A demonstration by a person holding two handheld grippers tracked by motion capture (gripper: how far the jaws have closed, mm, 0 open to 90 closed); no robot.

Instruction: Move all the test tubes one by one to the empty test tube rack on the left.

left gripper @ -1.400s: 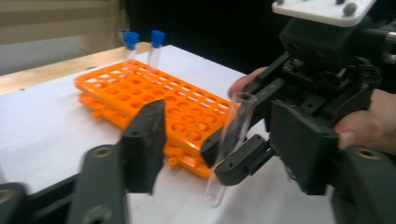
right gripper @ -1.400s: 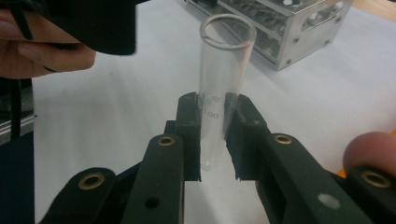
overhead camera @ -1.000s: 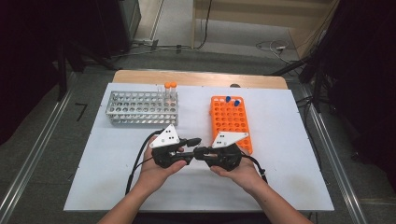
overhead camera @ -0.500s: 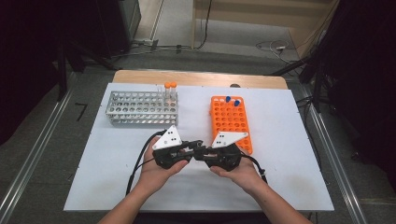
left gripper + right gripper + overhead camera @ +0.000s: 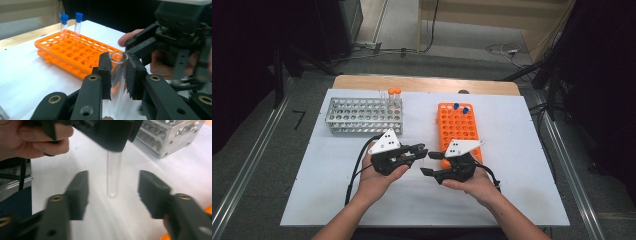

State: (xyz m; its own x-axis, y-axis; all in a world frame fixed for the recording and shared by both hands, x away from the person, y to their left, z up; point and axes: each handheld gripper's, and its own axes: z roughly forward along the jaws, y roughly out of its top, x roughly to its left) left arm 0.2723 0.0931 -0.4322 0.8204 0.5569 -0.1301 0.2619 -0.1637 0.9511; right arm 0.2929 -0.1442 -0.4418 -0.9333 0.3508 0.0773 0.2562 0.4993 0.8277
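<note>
No legible text, label or number

light: even overhead | table (image 5: 337,200) bright | surroundings dark | right gripper view blurred

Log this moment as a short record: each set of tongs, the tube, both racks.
left tongs: shut on the uncapped glass test tube, near its open rim
right tongs: open, jaws just opened, standing either side of the tube's round bottom without touching it
orange rack: two blue-capped tubes at its far end
metal rack: orange-capped tubes at its right end
table: white
</note>
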